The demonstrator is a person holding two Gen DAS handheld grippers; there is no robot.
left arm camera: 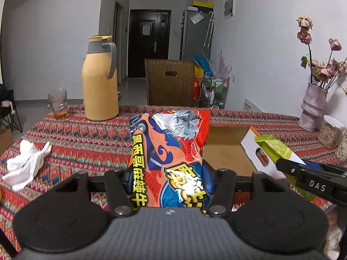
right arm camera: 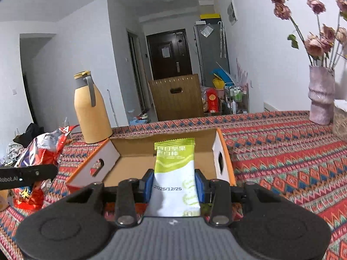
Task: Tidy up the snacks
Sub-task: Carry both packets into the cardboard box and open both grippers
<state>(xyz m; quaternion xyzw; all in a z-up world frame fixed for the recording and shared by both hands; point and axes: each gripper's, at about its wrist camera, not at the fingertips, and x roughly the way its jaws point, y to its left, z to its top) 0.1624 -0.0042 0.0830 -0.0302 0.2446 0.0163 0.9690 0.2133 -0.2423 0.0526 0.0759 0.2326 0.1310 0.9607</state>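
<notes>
Red-and-orange snack bag [left arm camera: 171,162] sits clamped in the left gripper [left arm camera: 171,173]. Right gripper [right arm camera: 175,184] pinches a green-and-white nut bar packet [right arm camera: 176,173], the open cardboard box [right arm camera: 130,149] directly ahead of it.

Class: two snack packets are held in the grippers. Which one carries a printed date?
The green and white bar packet in the right gripper reads 2025/12/25; the orange and blue bag in the left gripper shows none.

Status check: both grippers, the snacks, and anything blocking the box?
Left gripper shut on chip bag. Right gripper shut on green bar, over open box. Nothing blocking.
</notes>
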